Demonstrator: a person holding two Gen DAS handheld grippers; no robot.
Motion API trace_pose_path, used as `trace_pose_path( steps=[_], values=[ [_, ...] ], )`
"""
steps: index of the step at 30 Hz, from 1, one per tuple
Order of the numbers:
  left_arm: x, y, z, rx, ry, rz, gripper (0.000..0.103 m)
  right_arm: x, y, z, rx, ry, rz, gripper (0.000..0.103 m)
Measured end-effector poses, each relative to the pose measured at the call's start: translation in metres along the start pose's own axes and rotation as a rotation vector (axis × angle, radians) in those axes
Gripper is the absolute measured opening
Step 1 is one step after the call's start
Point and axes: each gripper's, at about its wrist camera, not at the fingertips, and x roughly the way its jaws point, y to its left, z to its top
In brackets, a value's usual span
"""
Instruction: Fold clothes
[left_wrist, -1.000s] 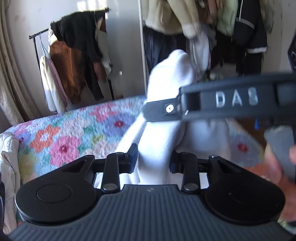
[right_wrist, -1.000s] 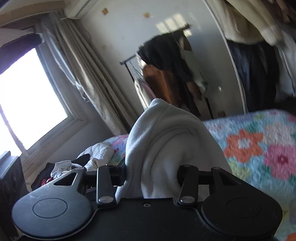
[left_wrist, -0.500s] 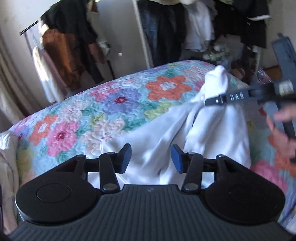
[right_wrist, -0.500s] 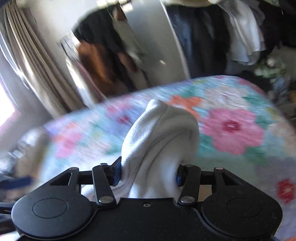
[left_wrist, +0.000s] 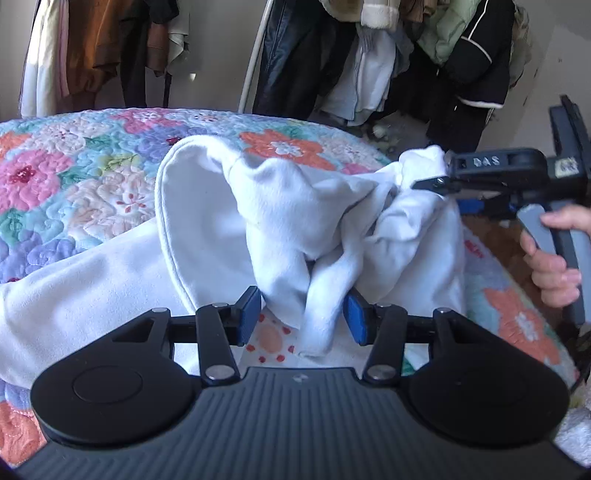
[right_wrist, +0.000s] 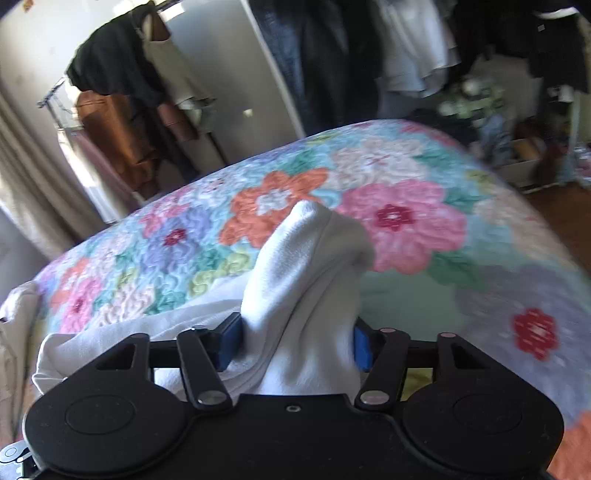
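- The white garment (left_wrist: 303, 206) lies partly on the bed's floral quilt (left_wrist: 74, 173), its near part lifted and bunched between the two grippers.
- The left hand-held gripper (left_wrist: 303, 314) has a hanging fold between its blue pads; the jaws look only loosely closed — whether they truly pinch the cloth I cannot tell.
- The right hand-held gripper (right_wrist: 295, 343) is clamped on a thick wad of the same garment, raised above the quilt.
- Risk: the loose fold may slide out of the left jaws if the grippers pull apart, dropping that side in a heap.
- Risk: the wad in the right is several layers thick, so a crooked crease is likely.
- Room: open quilt lies beyond the garment — but the bed's edge curves away at the right, with hanging clothes (left_wrist: 369, 55) behind.
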Motion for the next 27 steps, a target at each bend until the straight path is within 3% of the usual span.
trace_pose_path(
  steps=[6,7,9,10,11,12,14,18,20,21,23,24,26,27],
  values=[
    [0.0,-0.004,0.006,0.032,-0.001,-0.011,0.062,-0.047,0.021,-0.029,-0.241,-0.137,-0.362,0.069],
    [0.001,-0.009,0.007,0.048,0.006,-0.002,0.062,-0.052,0.022,-0.034,-0.252,-0.136,-0.349,0.069],
    [0.001,-0.018,0.008,0.081,0.02,0.019,0.062,-0.061,0.025,-0.044,-0.226,-0.113,-0.217,0.069],
    [0.001,-0.02,0.008,0.088,0.031,0.015,0.055,-0.064,0.027,-0.051,-0.218,-0.1,-0.144,0.069],
    [0.002,-0.024,0.007,0.111,0.053,0.019,0.014,-0.066,0.031,-0.058,-0.223,-0.084,-0.082,0.069],
    [0.003,-0.03,0.005,0.155,0.075,0.052,0.008,-0.065,0.037,-0.067,-0.246,-0.059,-0.04,0.069],
    [0.006,-0.039,0.002,0.224,0.093,0.112,0.008,-0.06,0.052,-0.086,-0.345,-0.013,-0.013,0.069],
    [0.007,-0.026,0.004,0.112,0.066,0.066,0.011,-0.046,0.084,-0.114,-0.62,0.0,-0.104,0.069],
    [0.012,-0.018,0.005,0.049,0.08,0.043,0.025,-0.042,0.093,-0.118,-0.666,-0.016,-0.097,0.073],
    [0.015,-0.015,0.005,0.022,0.093,0.025,0.025,-0.038,0.095,-0.118,-0.676,-0.026,-0.094,0.078],
    [0.015,-0.019,0.002,0.053,0.105,0.04,0.007,-0.028,0.1,-0.116,-0.675,-0.021,-0.094,0.08],
    [0.011,-0.024,0.002,0.098,0.089,0.066,0.007,-0.02,0.102,-0.115,-0.683,0.001,-0.083,0.076],
    [0.003,-0.035,0.001,0.189,0.055,0.12,0.007,-0.009,0.106,-0.113,-0.697,0.028,-0.086,0.029],
    [-0.004,-0.035,0.004,0.196,0.033,0.141,0.007,-0.009,0.104,-0.112,-0.703,0.02,-0.119,0.013]
  ],
)
